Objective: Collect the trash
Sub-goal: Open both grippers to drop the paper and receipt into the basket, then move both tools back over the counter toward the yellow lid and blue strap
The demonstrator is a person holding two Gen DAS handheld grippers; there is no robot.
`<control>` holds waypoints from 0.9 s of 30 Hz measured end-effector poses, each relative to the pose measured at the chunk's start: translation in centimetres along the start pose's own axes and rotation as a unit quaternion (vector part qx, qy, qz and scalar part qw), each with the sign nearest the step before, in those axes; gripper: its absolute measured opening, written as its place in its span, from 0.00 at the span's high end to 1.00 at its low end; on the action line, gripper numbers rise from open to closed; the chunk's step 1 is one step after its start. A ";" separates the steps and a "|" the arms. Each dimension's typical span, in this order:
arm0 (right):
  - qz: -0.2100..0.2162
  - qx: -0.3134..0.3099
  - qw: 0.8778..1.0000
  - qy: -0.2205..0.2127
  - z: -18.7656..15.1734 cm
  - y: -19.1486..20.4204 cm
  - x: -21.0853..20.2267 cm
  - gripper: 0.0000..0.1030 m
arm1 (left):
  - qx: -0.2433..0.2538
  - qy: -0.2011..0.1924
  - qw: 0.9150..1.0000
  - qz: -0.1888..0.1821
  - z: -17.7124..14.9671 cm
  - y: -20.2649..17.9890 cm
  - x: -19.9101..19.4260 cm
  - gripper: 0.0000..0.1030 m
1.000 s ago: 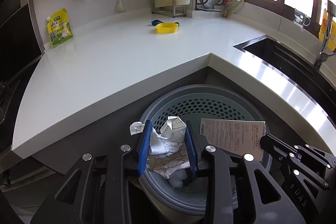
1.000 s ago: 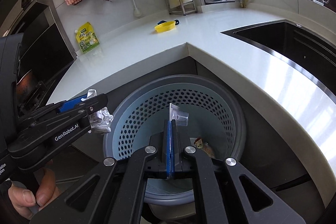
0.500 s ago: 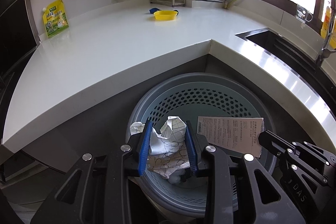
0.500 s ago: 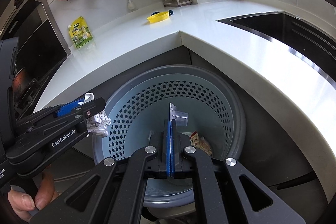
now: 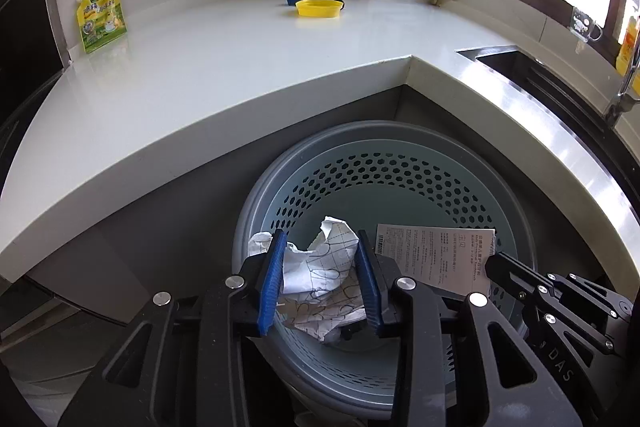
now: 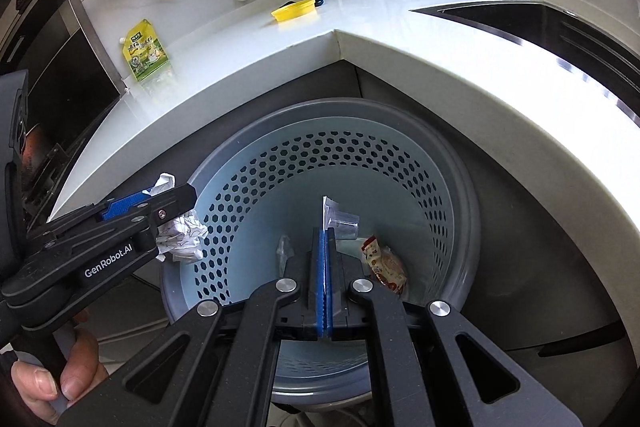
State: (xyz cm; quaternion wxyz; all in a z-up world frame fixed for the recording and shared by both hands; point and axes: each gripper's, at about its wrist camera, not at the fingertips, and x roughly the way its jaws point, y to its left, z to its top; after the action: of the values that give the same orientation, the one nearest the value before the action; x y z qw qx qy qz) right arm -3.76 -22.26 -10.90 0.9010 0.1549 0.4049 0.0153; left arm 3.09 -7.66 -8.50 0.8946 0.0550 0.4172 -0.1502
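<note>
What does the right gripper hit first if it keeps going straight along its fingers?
Probably the inside of the perforated bin. The right gripper, shut on a flat sheet with a clear blister, points down into the bin's mouth. Nothing else shows in that line; whether it meets floor or far wall first is unclear.

My left hand-held gripper (image 5: 320, 279) covers the lower part of the crumpled paper (image 5: 320, 267), so I cannot see where the paper ends. My right hand-held gripper (image 6: 325, 227) hides the part of the flat packet (image 6: 330, 215) that sits between its pads; only the top edge and a small clear blister come out. In the left view the printed side of this packet (image 5: 436, 255) has text too small to read. The bin (image 6: 448, 187) bottom is hidden by both tools, approx. half. The wrapper (image 6: 384, 263) is partly behind my finger (image 6: 372, 291). My left hand (image 6: 60, 379) is cut off by the frame edge. The sink (image 5: 520, 67) inside is too dark to tell.
</note>
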 end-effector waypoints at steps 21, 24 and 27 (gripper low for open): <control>0.019 0.030 0.999 -0.017 -0.4 -0.9 -1.1 0.66 | -0.017 -0.009 1.000 0.018 0.1 1.0 -0.8 0.37; 0.024 0.031 0.999 -0.021 -0.2 -0.9 -1.3 0.64 | -0.022 -0.013 0.999 0.019 0.2 1.5 -1.2 0.36; 0.024 0.030 0.999 -0.028 0.1 -0.9 -1.6 0.57 | -0.027 -0.020 0.999 0.022 0.7 1.9 -1.5 0.34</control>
State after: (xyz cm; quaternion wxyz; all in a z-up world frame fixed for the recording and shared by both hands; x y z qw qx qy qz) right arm -4.82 -23.36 -9.93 0.9062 0.1919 0.3763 0.0203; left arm 3.29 -5.65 -6.90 0.9068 0.0370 0.4023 -0.1201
